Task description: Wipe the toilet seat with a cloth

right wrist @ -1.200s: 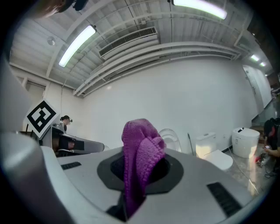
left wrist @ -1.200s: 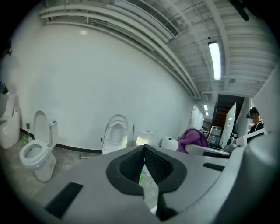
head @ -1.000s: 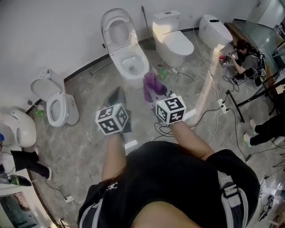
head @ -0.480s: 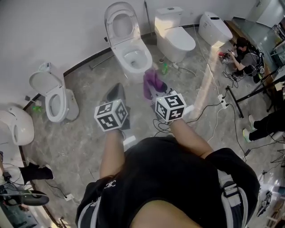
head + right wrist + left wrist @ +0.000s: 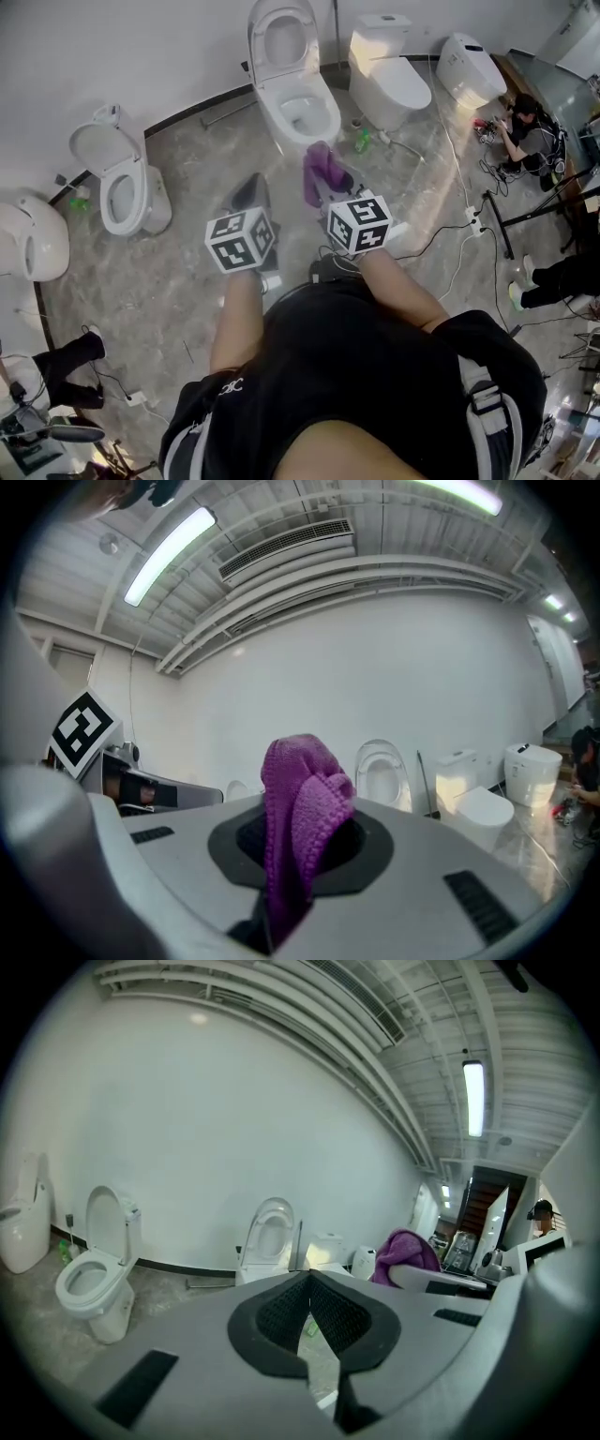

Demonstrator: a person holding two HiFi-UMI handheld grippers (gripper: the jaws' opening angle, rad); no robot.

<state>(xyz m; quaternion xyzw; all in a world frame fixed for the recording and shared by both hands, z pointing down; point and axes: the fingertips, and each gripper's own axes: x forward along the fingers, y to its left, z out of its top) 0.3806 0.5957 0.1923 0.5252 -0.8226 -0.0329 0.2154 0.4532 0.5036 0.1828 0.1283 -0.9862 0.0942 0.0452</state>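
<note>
The toilet seat (image 5: 277,105) had slid over in the head view within the last second. It had sat toward 11 o'clock from the grippers, and it now stood almost at 12 o'clock, lid up, with open floor between us. I read that as the approach lining up, with no wiping begun yet.

The purple cloth (image 5: 320,169) hung from the tip of the right gripper (image 5: 323,186), well short of the bowl. The left gripper (image 5: 251,192) rode beside it at 9 o'clock.

Only the right gripper view confirmed the grip. There the cloth (image 5: 295,817) stood bunched between the jaws, which were closed on it, and it hid part of the toilet ahead. The left gripper view showed its own jaws pressed together with nothing in them. It also showed the cloth (image 5: 405,1255) off at 3 o'clock and a clear line to the seat.

The head view alone gave the layout: a second open toilet (image 5: 127,192) at 9 o'clock, a closed one (image 5: 394,80) at 1 o'clock, and a green bottle (image 5: 363,141) on the floor between them.
</note>
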